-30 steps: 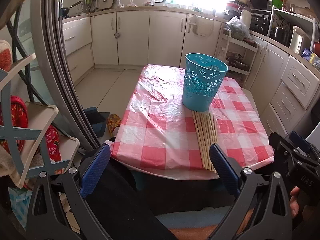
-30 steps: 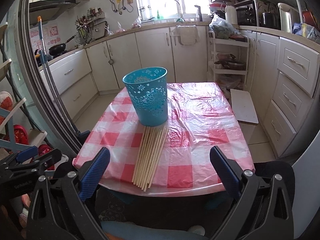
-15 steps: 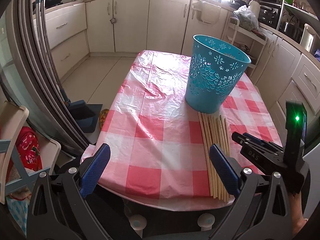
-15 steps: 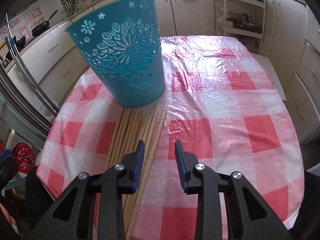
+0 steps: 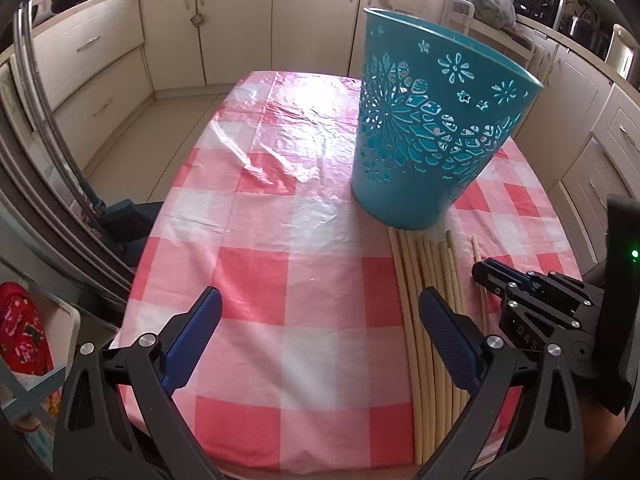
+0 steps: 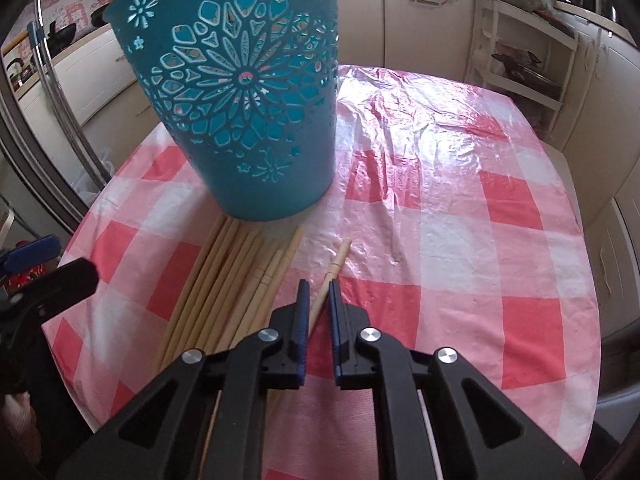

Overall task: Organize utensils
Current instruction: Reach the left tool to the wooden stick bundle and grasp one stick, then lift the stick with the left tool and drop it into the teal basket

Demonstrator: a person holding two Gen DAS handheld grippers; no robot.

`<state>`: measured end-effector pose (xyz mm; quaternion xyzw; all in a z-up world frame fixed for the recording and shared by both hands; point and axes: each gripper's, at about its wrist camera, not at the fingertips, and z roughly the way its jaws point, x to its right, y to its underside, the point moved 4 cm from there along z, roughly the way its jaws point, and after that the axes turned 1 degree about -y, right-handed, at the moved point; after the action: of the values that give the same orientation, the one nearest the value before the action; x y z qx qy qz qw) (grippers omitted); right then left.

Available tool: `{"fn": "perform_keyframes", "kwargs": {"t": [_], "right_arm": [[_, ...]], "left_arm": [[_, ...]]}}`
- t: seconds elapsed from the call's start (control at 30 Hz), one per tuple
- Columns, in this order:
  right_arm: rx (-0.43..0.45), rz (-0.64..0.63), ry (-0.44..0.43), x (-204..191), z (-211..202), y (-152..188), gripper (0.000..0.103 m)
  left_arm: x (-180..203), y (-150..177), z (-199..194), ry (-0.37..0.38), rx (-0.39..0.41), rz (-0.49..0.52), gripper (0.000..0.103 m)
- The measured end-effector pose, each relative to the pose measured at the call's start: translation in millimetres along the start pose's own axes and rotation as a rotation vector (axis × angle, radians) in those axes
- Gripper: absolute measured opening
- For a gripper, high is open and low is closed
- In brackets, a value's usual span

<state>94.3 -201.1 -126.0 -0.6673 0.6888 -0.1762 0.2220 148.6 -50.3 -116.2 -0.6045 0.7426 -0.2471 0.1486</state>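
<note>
The right gripper (image 6: 318, 300) is seen with its jaws just drawn in around a single wooden chopstick (image 6: 335, 265), which runs between the blue pads (image 6: 301, 312) and on ahead of them, its end lying on the checked tablecloth (image 6: 460, 240). The pads are nearly together, and the stick is pinched between them. Just to the left of this gripper the remaining chopsticks (image 6: 224, 280) are laid side by side in a bundle, their far ends reaching the foot of the teal basket (image 6: 240, 100), which stands upright ahead and to the left. The picked stick is set slightly apart from the bundle. The left gripper (image 5: 320, 304) is held with its jaws spread wide and nothing between them, above bare cloth; the bundle is found beside and under its right finger (image 5: 448, 336).
</note>
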Motion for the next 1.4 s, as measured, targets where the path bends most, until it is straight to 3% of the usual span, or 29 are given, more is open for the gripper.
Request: {"fn": "perform_keyframes", "kwargs": {"t": [0.3, 0.53, 0.67, 0.73, 0.87, 1.0, 1.2, 1.4], "right_arm": [[0.045, 0.033, -0.1, 12, 3, 0, 0.009], [0.054, 0.068, -0.15, 14, 5, 2, 0.01], [0.052, 0.088, -0.174, 16, 5, 3, 0.01], [0.05, 0.095, -0.181, 17, 5, 2, 0.01], [0.05, 0.096, -0.186, 17, 5, 2, 0.01], [0.052, 0.096, -0.189, 17, 5, 2, 0.01], [0.061, 0.082, -0.18, 16, 5, 2, 0.01], [0.064, 0.081, -0.179, 15, 5, 3, 0.01]], "left_arm": [[25, -10, 45, -0.022, -0.058, 0.047, 0.082], [29, -13, 55, -0.039, -0.063, 0.069, 0.072], [39, -16, 55, -0.019, -0.058, 0.115, 0.057], [45, -17, 58, 0.002, -0.074, 0.14, 0.044], [52, -16, 57, 0.001, -0.055, 0.169, 0.031], [52, -15, 55, 0.017, -0.06, 0.176, 0.007], [35, -14, 36, 0.053, -0.094, 0.125, 0.005], [2, -36, -45, 0.126, 0.034, 0.019, 0.005]]}}
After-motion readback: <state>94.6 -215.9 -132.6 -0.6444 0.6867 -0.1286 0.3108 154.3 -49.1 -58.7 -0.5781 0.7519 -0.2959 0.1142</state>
